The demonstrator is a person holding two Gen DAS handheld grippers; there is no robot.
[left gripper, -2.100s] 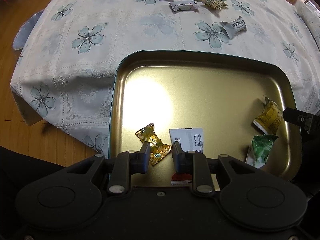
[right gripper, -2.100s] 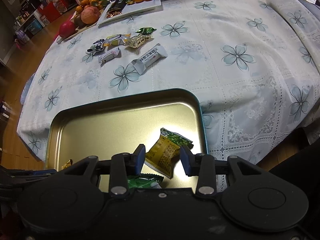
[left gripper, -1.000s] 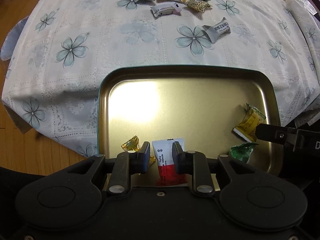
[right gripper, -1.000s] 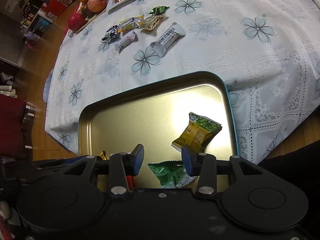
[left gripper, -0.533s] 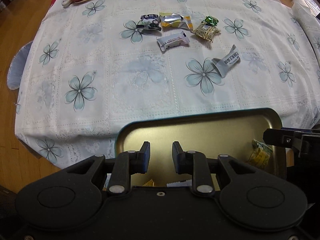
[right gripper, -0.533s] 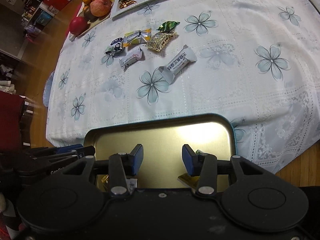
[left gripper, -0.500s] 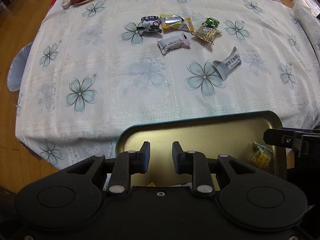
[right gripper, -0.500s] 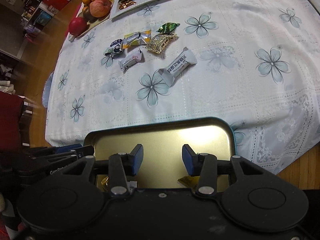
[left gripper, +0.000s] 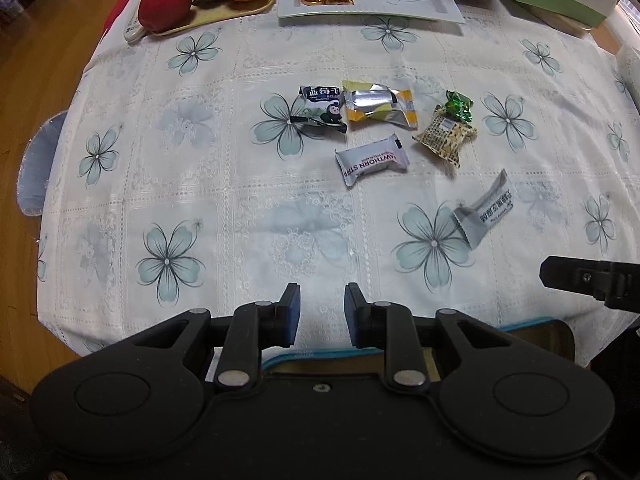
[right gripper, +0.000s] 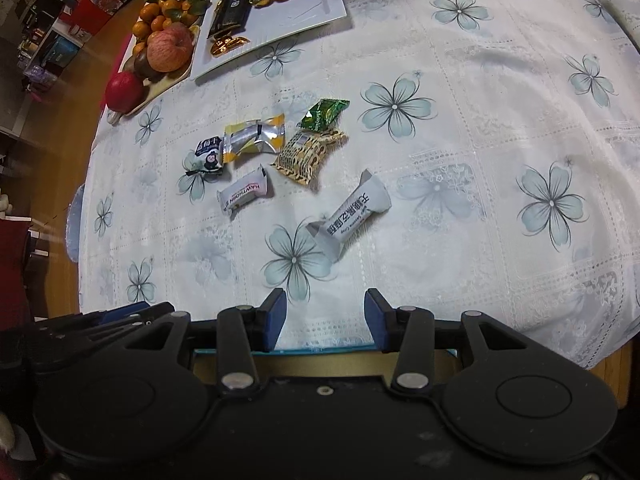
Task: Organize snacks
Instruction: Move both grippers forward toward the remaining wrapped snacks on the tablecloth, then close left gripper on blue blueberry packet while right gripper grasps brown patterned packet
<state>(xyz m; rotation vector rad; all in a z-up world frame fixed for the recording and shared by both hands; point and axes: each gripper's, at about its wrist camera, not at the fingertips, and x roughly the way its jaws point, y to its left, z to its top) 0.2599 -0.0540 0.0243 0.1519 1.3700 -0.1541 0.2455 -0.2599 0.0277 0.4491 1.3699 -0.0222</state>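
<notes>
Snacks lie loose on the flowered tablecloth point(left gripper: 200, 184) ahead of me: a white hawthorn bar point(left gripper: 372, 160) at twelve o'clock, a grey packet point(left gripper: 486, 212) at two, a yellow-and-silver wrapper point(left gripper: 378, 106) beyond. My left claw point(left gripper: 322, 314) hangs spread with nothing between its jaws; my right claw point(right gripper: 325, 320) is spread wider, also bare. Only the tray rim point(left gripper: 320, 354) shows at six.

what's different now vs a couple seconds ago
Both grippers, left and right, left the tray and swung out over the tablecloth toward the loose snacks, like the white bar. Both jaws are empty and apart, as before. The six snacks on the cloth haven't moved.
</notes>
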